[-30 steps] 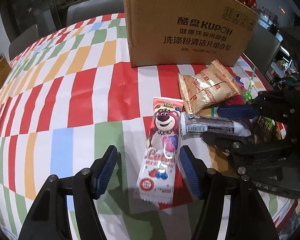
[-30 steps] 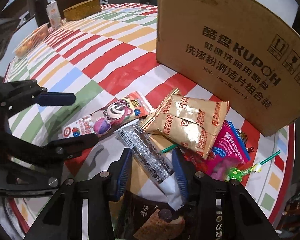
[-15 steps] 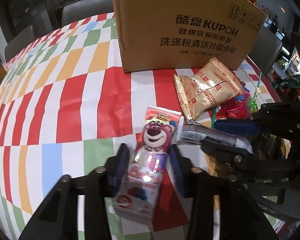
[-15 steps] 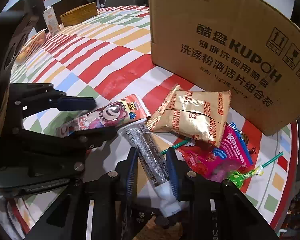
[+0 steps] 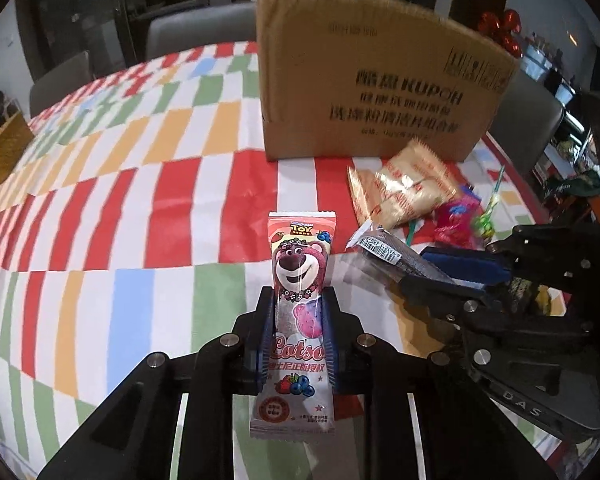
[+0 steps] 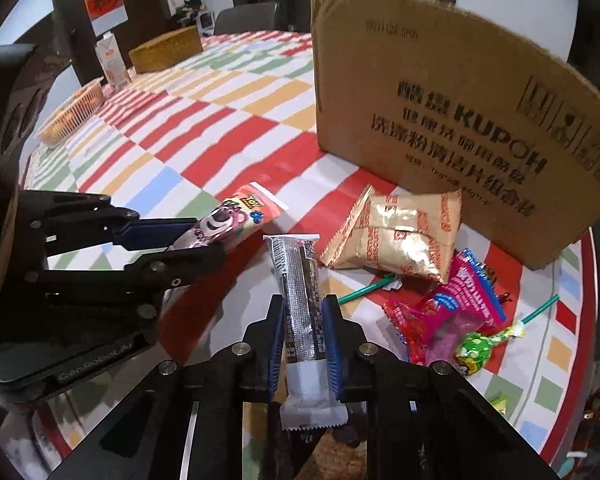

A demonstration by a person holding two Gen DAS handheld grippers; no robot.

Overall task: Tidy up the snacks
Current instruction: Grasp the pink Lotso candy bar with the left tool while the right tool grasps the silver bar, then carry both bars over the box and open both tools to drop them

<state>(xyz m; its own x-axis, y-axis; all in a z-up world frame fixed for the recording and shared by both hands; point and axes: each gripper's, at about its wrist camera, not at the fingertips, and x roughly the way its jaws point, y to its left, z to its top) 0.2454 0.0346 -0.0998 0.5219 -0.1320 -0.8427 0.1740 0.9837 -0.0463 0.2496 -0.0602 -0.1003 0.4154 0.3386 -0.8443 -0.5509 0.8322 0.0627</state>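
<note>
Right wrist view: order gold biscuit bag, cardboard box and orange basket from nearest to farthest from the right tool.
1. Gold biscuit bag, just ahead, right of the right tool.
2. Cardboard box, behind the bag.
3. Orange basket, far left table edge.

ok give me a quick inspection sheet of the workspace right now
surface: checked tablecloth, red, white, green, orange.
job's things: Lotso bar in left tool; dark wafer bar in right tool; cardboard box upright behind.
clutter: gold biscuit packs, pink candy bag, green lollipop lying loose.
grippers: both shut on their bars.
cables: nothing seen.
surroundings: wicker basket, carton, grey chairs.
</note>
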